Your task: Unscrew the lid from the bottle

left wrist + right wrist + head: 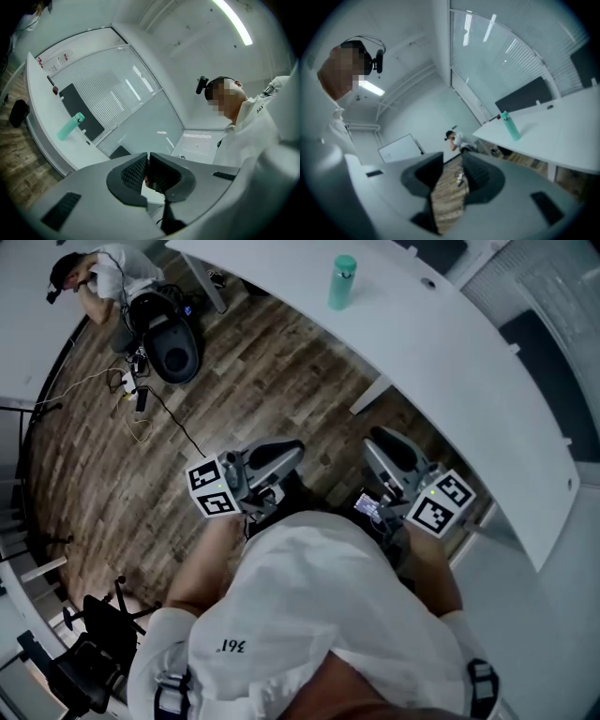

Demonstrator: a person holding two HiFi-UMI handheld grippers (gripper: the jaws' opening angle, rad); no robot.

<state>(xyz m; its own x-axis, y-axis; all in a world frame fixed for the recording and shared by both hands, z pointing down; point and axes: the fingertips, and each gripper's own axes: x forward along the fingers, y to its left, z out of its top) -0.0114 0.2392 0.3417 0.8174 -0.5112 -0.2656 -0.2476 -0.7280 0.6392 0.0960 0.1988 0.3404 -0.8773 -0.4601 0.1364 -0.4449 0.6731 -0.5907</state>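
Nothing of the task is done yet, as far as we can judge. We hold the left gripper (279, 457) close to our chest over the wooden floor (234, 399), its jaws pressed together on nothing. The bottle (343, 281) stands upright on the white table (487, 371), well apart from both grippers, with its lid (345, 262) on. To the right, the right gripper (389, 448) also hangs near our body, its jaws partly spread and empty. We reckon everything is left to do: reach the table, steady the bottle with one gripper, grasp the lid with the other and turn it off. The head view alone shows both grippers together and how far they sit from the table. The left gripper view shows its own jaws meeting at the left gripper (146, 171) and the bottle (70, 126) far off on the table edge against the glass wall. The right gripper view shows bare floor through the gap of the right gripper (452, 176), the bottle (511, 126) from the side, and a second person (454, 139) in the background.
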